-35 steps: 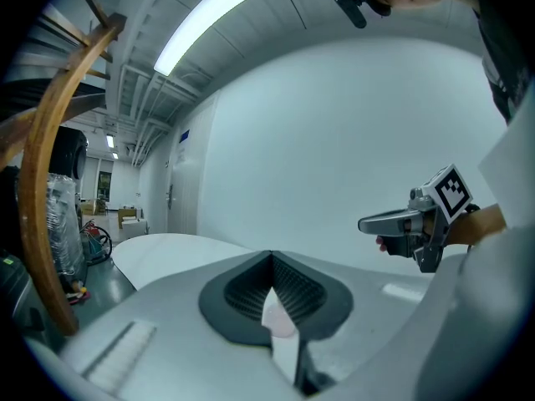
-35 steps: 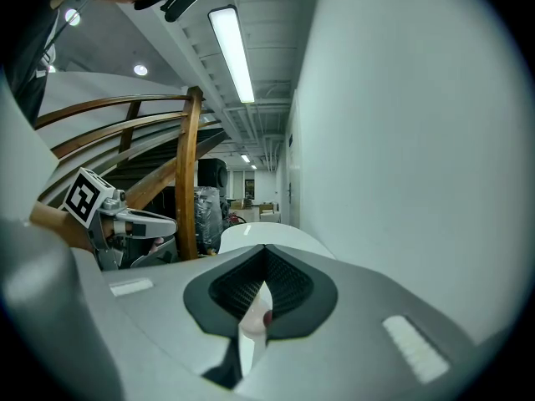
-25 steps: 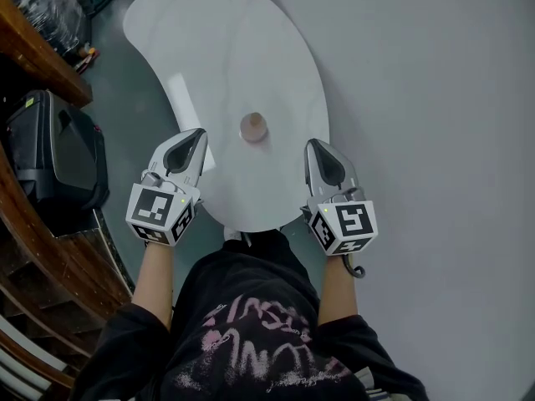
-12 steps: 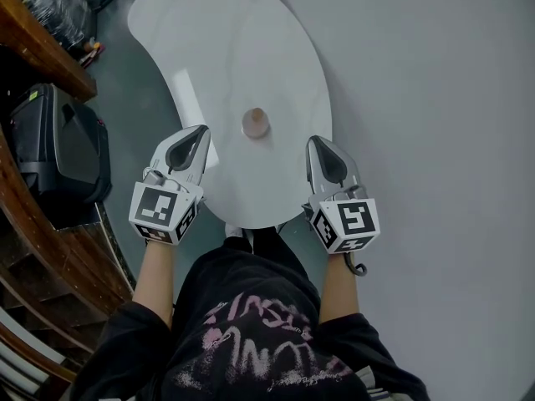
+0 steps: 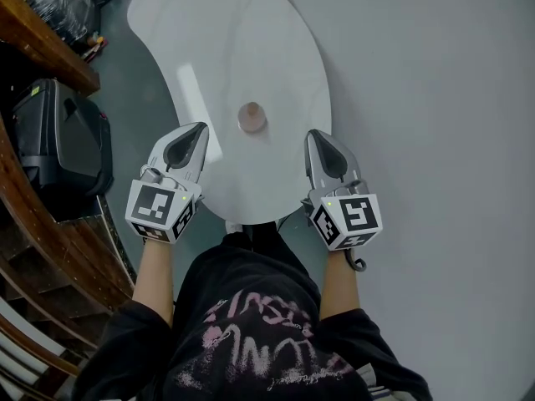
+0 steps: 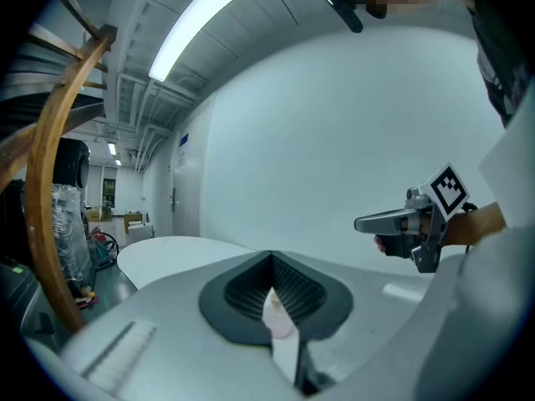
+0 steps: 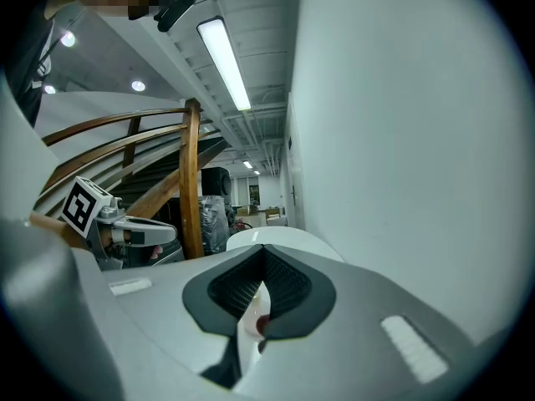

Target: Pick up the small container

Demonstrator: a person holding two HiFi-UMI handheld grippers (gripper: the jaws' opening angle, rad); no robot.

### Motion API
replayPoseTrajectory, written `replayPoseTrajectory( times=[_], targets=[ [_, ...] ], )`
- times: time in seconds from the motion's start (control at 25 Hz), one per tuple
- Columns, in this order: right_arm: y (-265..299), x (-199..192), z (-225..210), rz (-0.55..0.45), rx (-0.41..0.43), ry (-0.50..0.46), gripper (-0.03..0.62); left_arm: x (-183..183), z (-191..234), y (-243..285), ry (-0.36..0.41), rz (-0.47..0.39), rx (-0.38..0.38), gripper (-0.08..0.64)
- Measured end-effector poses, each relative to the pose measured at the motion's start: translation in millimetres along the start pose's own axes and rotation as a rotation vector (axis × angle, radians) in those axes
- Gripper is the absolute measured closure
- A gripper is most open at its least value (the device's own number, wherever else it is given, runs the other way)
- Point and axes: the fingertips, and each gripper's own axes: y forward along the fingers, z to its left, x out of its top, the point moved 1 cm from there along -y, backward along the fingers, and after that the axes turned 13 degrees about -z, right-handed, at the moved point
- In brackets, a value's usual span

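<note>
Holding both tools over the near end of the white kidney-shaped tabletop (image 5: 219, 32), I have my left gripper (image 5: 199, 129) at its left edge and my right gripper (image 5: 313, 135) at its right edge, each with jaws drawn together and nothing clamped. The small round tan container (image 5: 252, 116) stands on the table between them, slightly farther away, touching neither.
</note>
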Motion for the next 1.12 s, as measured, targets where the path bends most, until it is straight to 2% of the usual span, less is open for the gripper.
replayPoseTrajectory(
  times=[0.28, 0.52, 0.8, 1.12],
  targets=[
    [-3, 7, -15, -0.035, 0.005, 0.021, 0.569, 1, -16, 10, -0.010, -0.008, -0.035, 0.558],
    [-3, 8, -32, -0.056, -0.010, 0.027, 0.568, 2, -20, 22, 0.019, -0.002, -0.016, 0.558],
    [2, 2, -38, -0.033, 0.000, -0.007, 0.568, 2, -14, 27, 0.014, -0.011, 0.064, 0.558],
    [8, -1, -41, -0.032, -0.003, 0.003, 0.568, 3, -2, 25, -0.008, -0.023, 0.137, 0.558]
  ],
)
